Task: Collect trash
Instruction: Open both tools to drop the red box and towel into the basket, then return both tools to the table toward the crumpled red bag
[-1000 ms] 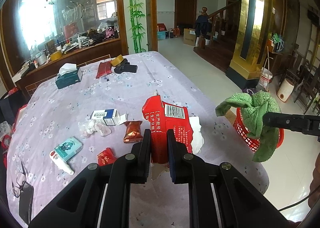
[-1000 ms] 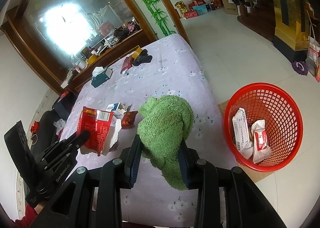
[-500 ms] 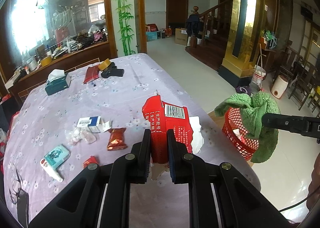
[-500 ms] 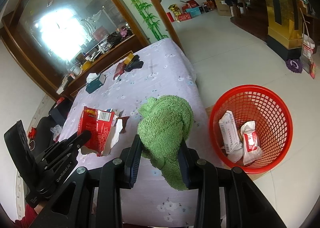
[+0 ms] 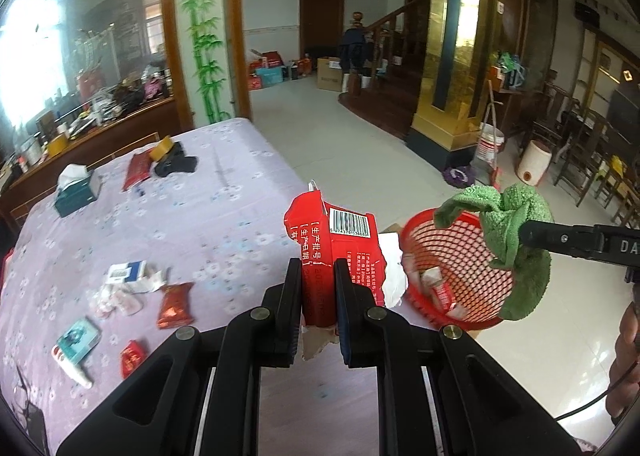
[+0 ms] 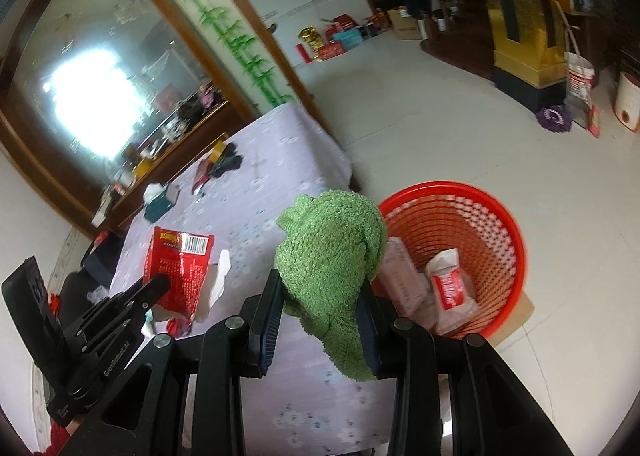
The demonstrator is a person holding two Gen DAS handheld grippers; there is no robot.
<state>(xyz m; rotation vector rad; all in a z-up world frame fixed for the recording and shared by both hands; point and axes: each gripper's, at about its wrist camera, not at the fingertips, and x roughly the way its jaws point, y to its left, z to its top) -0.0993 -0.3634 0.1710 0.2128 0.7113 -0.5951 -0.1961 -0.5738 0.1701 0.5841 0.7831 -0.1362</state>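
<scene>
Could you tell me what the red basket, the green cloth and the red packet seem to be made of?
Basket: likely moulded plastic, glossy, with an open lattice wall.
Cloth: looks like terry or microfibre, matte, nubbly loops, hanging limp.
Packet: apparently thin printed card or paper, with a torn white edge and a barcode.

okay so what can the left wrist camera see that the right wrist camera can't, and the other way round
Only the left wrist view: the small litter on the near side of the table, namely a blue and white box, a red snack packet and a teal card.

Only the right wrist view: the whole inside of the red basket, with a red and white wrapper lying in it.

Both: the left hand-held gripper shut on the torn red carton, the right hand-held gripper shut on the green cloth, the purple tablecloth and the teal tissue box.
</scene>
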